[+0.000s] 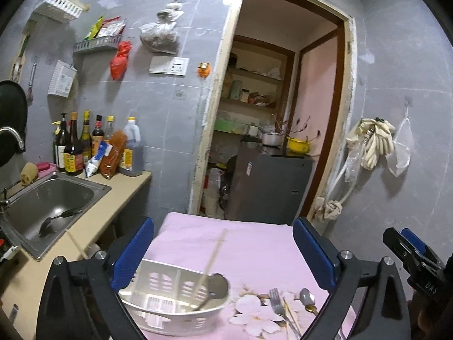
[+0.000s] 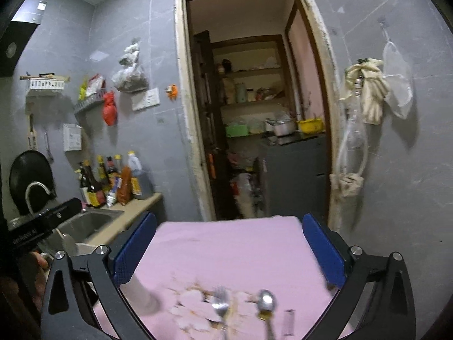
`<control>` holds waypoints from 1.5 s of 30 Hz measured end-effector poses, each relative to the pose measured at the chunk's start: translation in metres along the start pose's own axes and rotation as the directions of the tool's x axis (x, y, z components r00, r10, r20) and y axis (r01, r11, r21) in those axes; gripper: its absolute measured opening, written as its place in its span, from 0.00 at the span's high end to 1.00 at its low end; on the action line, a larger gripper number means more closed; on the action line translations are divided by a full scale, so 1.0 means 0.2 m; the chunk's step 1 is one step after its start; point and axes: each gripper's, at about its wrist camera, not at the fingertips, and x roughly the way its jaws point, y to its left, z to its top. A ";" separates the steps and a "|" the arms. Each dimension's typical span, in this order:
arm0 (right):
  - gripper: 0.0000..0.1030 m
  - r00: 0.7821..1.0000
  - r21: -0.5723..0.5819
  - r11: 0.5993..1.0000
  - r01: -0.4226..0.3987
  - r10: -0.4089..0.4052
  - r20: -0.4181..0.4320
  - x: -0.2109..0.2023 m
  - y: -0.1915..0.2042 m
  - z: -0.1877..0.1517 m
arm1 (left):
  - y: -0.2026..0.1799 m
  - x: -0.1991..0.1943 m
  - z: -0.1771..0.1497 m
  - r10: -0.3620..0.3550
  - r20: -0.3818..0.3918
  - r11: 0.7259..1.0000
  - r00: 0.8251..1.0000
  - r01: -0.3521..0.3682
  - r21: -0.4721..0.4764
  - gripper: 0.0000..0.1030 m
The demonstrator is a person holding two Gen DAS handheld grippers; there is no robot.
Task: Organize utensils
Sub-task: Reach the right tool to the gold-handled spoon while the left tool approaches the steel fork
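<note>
A white slotted basket [image 1: 158, 280] sits on the pink cloth-covered table [image 1: 249, 243], holding a ladle [image 1: 217, 284] and a chopstick [image 1: 213, 257] that leans out over its rim. To its right on the cloth lie a fork [image 1: 276, 301], chopsticks [image 1: 291, 316] and a spoon [image 1: 308, 300]. My left gripper [image 1: 223, 250] is open and empty above the basket. My right gripper [image 2: 229, 250] is open and empty above the fork [image 2: 221, 306] and spoon [image 2: 266, 303], both blurred. The right gripper also shows at the left wrist view's right edge [image 1: 416, 257].
A steel sink [image 1: 53, 198] with a black ladle in it is set in the counter on the left. Sauce bottles [image 1: 82, 144] stand behind it. An open doorway [image 1: 271, 113] lies beyond the table. Rags and bags hang on the right wall [image 1: 376, 144].
</note>
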 end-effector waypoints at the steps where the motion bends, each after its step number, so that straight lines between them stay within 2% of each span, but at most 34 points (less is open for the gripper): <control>1: 0.01 1.000 -0.002 1.000 0.010 -0.010 -0.004 -0.01 -0.03 0.00 | -0.02 0.00 -0.01 0.000 -0.001 1.000 1.000 0.000 0.007 0.03; 9: 0.01 0.998 -0.010 0.998 0.058 -0.058 -0.038 -0.03 -0.30 -0.04 | -0.25 0.03 -0.15 -0.006 -0.033 0.999 0.999 0.007 0.053 0.02; 16: 0.01 0.995 -0.019 0.998 0.062 -0.063 -0.076 0.05 -0.44 -0.12 | -0.40 0.09 -0.31 0.009 -0.068 0.997 0.998 -0.003 0.077 0.02; 23: 0.01 0.981 -0.002 0.998 0.066 -0.065 -0.183 0.19 -0.56 -0.30 | -0.47 0.20 -0.46 0.046 -0.142 0.993 0.989 -0.029 0.119 0.02; 31: 0.01 0.938 0.019 0.999 0.042 -0.032 -0.345 0.41 -0.65 -0.54 | -0.51 0.39 -0.59 0.053 -0.275 0.986 0.960 -0.006 0.169 0.02; 37: 0.03 0.905 0.049 0.999 0.017 0.006 -0.426 0.56 -0.66 -0.68 | -0.53 0.55 -0.71 0.071 -0.341 0.983 0.937 -0.008 0.184 0.02; 39: 0.07 0.893 0.048 0.999 0.009 0.014 -0.450 0.59 -0.65 -0.73 | -0.53 0.59 -0.74 0.072 -0.357 0.984 0.931 -0.008 0.178 0.04; 40: 0.12 0.883 0.052 0.999 0.001 0.023 -0.468 0.61 -0.64 -0.75 | -0.52 0.62 -0.76 0.072 -0.378 0.985 0.923 -0.005 0.174 0.05; 41: 0.20 0.880 0.057 0.998 -0.012 0.038 -0.474 0.62 -0.63 -0.75 | -0.52 0.65 -0.76 0.069 -0.395 0.986 0.916 -0.001 0.169 0.10; 43: 0.25 0.872 0.063 0.998 -0.030 0.057 -0.485 0.64 -0.62 -0.77 | -0.51 0.69 -0.78 0.058 -0.436 0.988 0.898 0.011 0.154 0.18; 45: 0.33 0.863 0.074 0.996 -0.047 0.078 -0.500 0.65 -0.61 -0.78 | -0.49 0.74 -0.80 0.047 -0.472 0.991 0.880 0.018 0.134 0.28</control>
